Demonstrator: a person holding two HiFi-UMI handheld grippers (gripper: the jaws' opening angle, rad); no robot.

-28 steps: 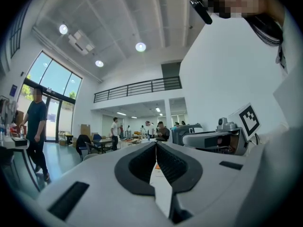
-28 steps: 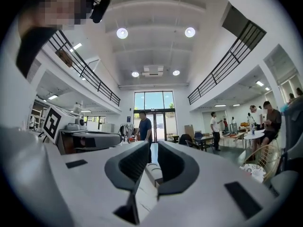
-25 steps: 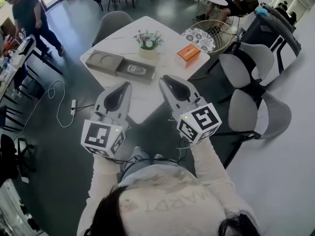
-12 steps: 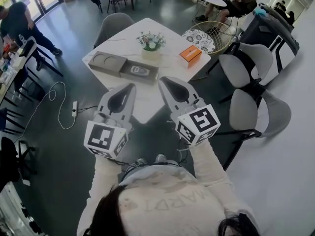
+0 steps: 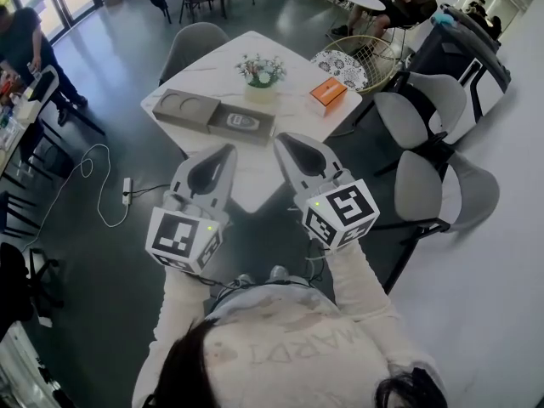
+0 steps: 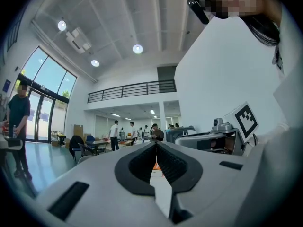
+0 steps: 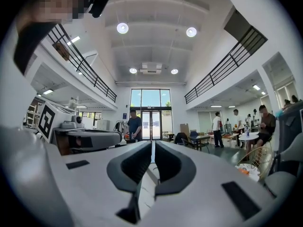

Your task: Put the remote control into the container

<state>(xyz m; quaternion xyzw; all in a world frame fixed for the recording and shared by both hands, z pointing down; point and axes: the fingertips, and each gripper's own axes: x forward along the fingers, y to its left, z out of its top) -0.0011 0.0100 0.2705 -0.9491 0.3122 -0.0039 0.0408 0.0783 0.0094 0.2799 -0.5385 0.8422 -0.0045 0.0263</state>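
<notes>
One small, indistinct remote control (image 5: 240, 121) lies inside the container (image 5: 214, 122); details unreadable.

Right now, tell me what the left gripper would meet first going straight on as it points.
Probably the orange box on the white table: it shows straight past the shut jaws of the left gripper. Held level, it might pass above; depth unclear.

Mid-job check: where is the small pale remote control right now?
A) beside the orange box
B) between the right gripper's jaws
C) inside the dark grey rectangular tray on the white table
C: the small pale remote control lies inside the dark grey rectangular tray on the white table.
</notes>
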